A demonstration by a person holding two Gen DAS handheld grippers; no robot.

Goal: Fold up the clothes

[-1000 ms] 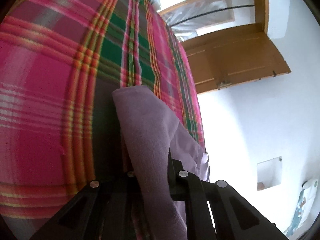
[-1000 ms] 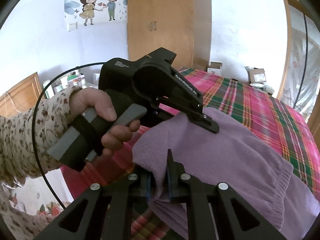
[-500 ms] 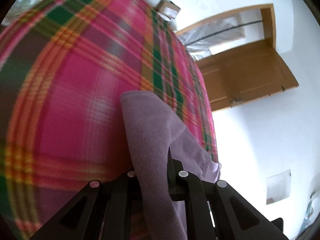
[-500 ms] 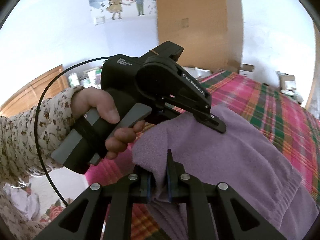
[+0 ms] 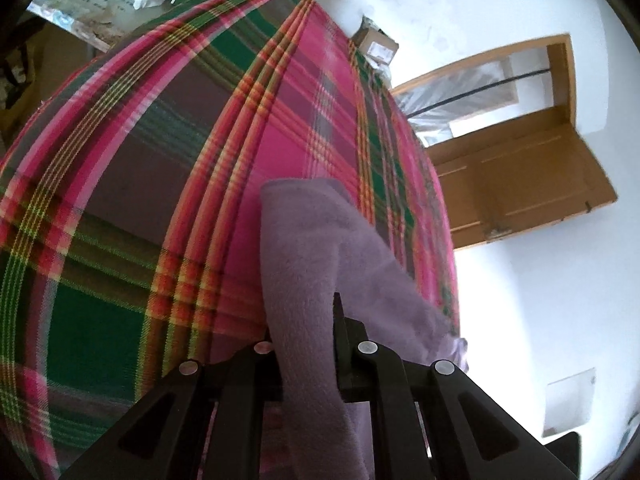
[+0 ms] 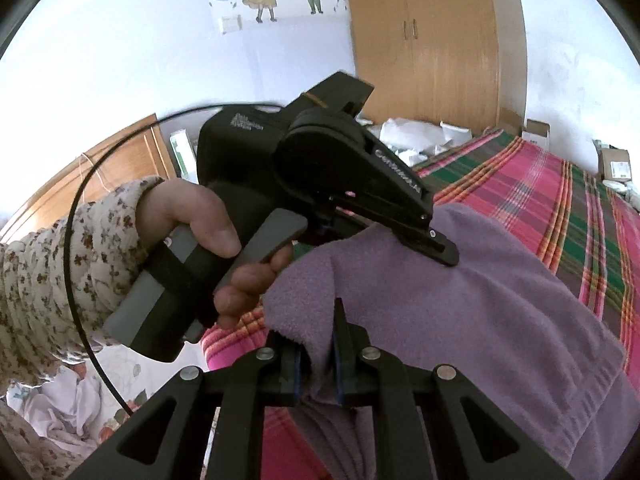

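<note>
Pinching purple fleece (image 6: 460, 312): left tool (image 6: 436, 248), right tool (image 6: 318, 344); lettering unreadable.

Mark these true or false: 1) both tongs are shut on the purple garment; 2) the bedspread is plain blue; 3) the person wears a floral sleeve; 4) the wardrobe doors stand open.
1) True: the left tongs and right tongs each pinch the purple fleece garment.
2) False: the bedspread is pink, green and brown plaid.
3) True: a floral sleeve covers the arm behind the hand holding the left tool.
4) False: the wooden wardrobe has both doors closed.
</note>
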